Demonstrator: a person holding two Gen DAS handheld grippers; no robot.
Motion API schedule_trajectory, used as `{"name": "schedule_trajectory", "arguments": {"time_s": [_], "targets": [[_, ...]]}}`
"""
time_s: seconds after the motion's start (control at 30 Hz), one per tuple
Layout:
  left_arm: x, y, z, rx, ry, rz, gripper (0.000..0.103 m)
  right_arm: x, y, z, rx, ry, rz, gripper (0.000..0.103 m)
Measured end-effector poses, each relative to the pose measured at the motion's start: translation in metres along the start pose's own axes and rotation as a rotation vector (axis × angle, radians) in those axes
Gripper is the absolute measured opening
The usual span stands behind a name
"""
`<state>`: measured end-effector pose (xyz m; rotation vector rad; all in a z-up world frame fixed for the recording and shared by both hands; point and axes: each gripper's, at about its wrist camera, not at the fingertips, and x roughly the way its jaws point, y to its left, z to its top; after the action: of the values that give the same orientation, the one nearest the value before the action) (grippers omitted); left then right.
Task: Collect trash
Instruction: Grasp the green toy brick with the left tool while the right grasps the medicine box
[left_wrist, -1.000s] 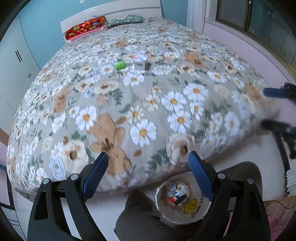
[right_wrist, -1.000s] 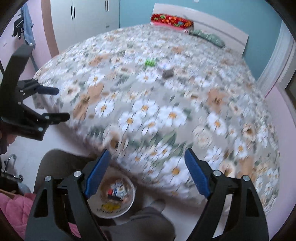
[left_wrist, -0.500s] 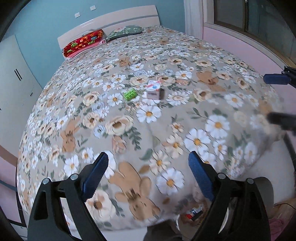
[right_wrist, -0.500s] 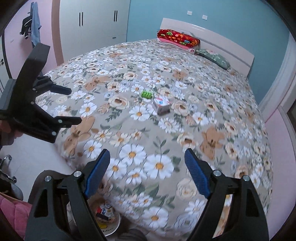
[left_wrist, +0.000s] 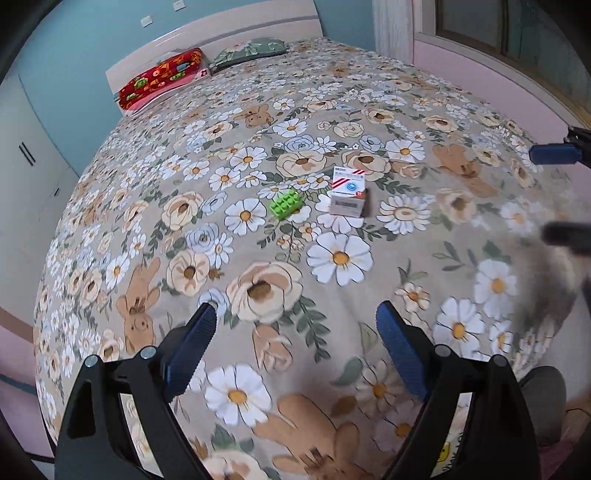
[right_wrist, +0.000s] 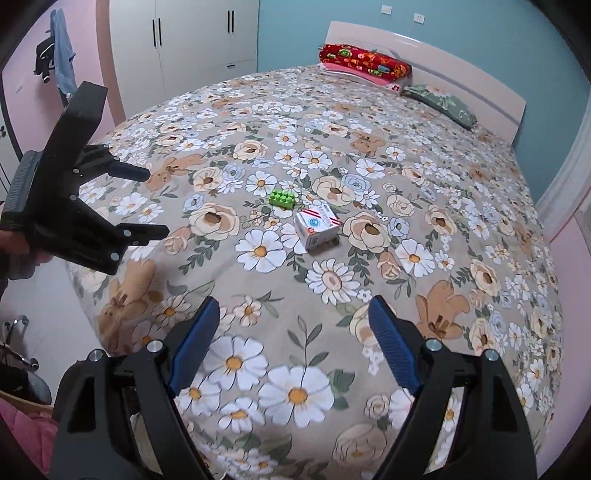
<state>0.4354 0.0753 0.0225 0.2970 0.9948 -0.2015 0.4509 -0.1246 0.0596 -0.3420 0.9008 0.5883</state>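
Note:
A small white carton with red stripes and a blue round mark (left_wrist: 348, 192) (right_wrist: 317, 227) lies in the middle of the flowered bedspread (left_wrist: 258, 258) (right_wrist: 443, 240). Just left of it sits a green toy brick (left_wrist: 285, 204) (right_wrist: 282, 198). My left gripper (left_wrist: 295, 325) hovers open over the near part of the bed, well short of both, nothing between its blue pads. My right gripper (right_wrist: 293, 321) is open too, empty, also short of the carton. In the right wrist view the left gripper (right_wrist: 155, 201) shows at the left edge, held by a hand.
A red patterned pillow (left_wrist: 162, 79) (right_wrist: 364, 62) and a green one (left_wrist: 251, 50) (right_wrist: 439, 99) lie by the white headboard (right_wrist: 424, 48). White wardrobes (right_wrist: 184, 48) stand at the bed's left. A pink wall (left_wrist: 498, 85) with a window runs along its right.
Both grippers have moved forward over the bed; the carton and brick look closer and larger. The bowl of trash and the floor below have dropped out of view. The jaws are unchanged.

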Motion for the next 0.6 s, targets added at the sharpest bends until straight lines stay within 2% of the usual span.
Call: {"name": "schedule_trajectory", "arguments": {"time_s": [0.33,0.6], "targets": [[0.056,0.018,0.029,0.020,0.025,-0.062,0.090,0.067,-0.024,0.025,0.033,0.058,0.077,0.082],[0.106,0.031,0.051,0.061,0.050,-0.096,0.090,0.118,-0.040,0.042,0.029,0.089,0.101,0.082]]}}
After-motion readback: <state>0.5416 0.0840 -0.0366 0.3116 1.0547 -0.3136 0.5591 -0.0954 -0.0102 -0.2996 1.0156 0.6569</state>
